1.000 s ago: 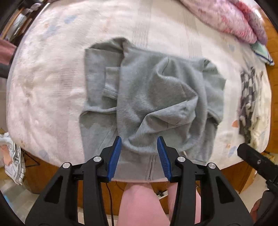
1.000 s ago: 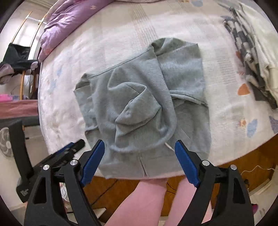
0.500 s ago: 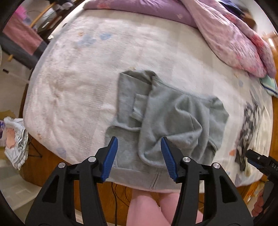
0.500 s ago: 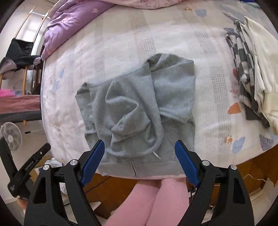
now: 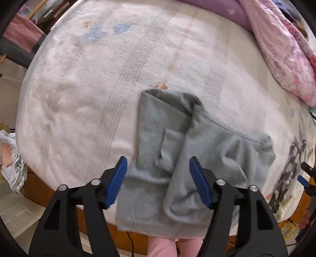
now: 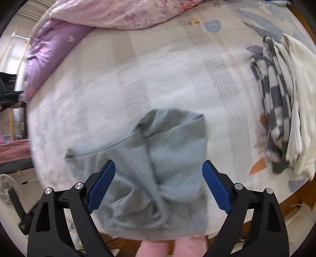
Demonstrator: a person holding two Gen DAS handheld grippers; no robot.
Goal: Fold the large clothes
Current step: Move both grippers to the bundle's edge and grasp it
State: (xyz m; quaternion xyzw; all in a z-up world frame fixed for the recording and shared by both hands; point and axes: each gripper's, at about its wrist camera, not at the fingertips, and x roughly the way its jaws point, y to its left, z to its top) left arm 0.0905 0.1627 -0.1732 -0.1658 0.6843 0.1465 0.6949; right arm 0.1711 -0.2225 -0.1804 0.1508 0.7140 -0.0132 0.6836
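A grey hooded sweatshirt (image 5: 177, 158) lies partly folded and crumpled at the near edge of the bed (image 5: 98, 79), its hem hanging over the edge. My left gripper (image 5: 158, 174) hovers above its left side, jaws opening, pads clear of the cloth. In the right wrist view the same sweatshirt (image 6: 167, 158) fills the lower middle. My right gripper (image 6: 159, 178) hangs over its right half, jaws opening wide, holding nothing. The tip of the right gripper shows at the far right of the left wrist view.
A pink and purple quilt (image 6: 108, 11) lies along the far side of the bed. A checked garment (image 6: 272, 110) and a cream one (image 6: 298, 98) are piled at the right. The person's pink-clad legs (image 5: 167, 247) stand against the bed's wooden front.
Both grippers have swung outward over the sweatshirt, left toward its left side, right toward its right. The left jaws have spread wider. The views are blurred by motion.
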